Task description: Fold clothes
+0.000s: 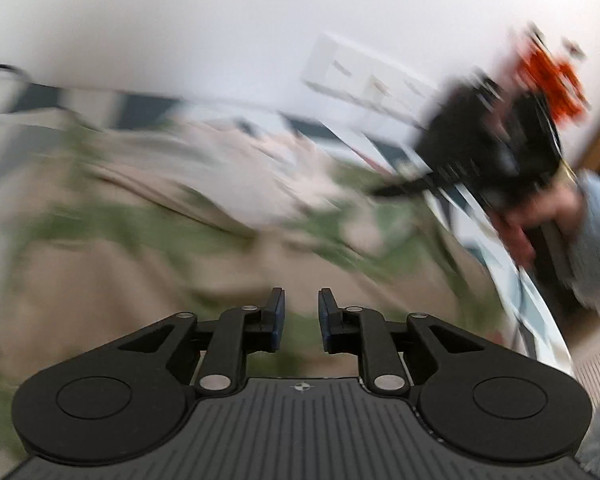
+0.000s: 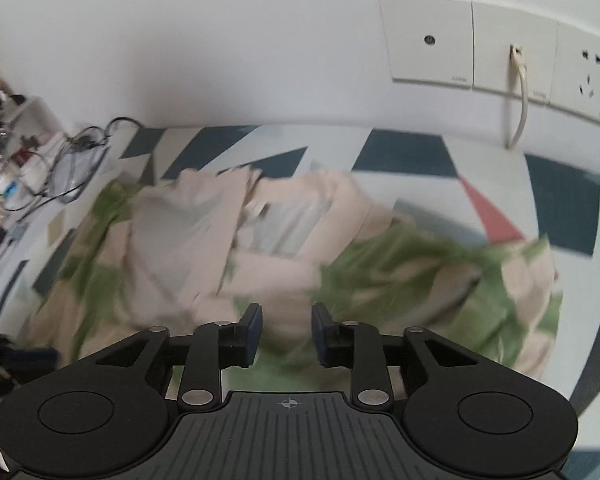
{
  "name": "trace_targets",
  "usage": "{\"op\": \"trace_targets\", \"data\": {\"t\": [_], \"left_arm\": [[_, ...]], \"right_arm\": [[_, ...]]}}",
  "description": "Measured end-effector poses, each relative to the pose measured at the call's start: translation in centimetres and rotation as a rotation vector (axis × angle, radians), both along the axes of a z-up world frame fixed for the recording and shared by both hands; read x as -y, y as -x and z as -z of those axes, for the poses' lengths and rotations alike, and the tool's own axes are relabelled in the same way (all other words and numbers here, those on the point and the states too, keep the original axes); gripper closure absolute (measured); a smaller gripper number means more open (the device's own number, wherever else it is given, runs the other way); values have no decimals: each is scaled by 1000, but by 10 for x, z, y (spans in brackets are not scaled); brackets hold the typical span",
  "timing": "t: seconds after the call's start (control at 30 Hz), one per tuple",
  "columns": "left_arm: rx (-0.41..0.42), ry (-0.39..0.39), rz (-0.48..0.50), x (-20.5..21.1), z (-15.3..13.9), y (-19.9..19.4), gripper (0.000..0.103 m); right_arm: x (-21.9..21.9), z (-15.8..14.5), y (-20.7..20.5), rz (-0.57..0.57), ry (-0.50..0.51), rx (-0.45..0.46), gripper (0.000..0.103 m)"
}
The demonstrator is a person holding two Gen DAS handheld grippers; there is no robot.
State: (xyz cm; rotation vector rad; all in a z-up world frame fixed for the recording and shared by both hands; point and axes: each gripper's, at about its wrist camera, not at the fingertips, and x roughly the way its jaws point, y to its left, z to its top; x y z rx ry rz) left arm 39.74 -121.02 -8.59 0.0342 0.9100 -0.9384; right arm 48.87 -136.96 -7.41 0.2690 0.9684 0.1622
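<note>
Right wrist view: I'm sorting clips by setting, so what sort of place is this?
Probably a bedroom at home: a beige and green garment lies on a geometric-patterned sheet, under wall sockets, with tangled cables nearby.

My right gripper (image 2: pixel 286 330) hangs over the crumpled beige-and-green garment (image 2: pixel 260 240), jaws parted with nothing between them. The garment lies on a geometric-patterned sheet (image 2: pixel 412 152). Wall sockets (image 2: pixel 512 52) sit above; tangled cables (image 2: pixel 76 152) lie far left.
</note>
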Motion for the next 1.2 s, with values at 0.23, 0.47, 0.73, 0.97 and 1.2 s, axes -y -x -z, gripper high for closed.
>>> {"op": "trace_targets", "data": {"t": [0.23,0.47,0.73,0.97,1.2], "left_arm": [[-71,-93,29,21,31,3,84],[-34,-96,50,25,34,3,84],[-26,-96,61,25,33,2,84],[-18,-112,64,28,33,3,84],[-11,-124,55,30,32,5,84]], "right_arm": [[-20,1,27,-115,149,-17,73],[3,-3,34,1,87,-23,69],[7,8,9,43,-18,-186,101],[25,-44,-44,100,-255,73,101],[22,-12,-131,145,-332,39,102]]}}
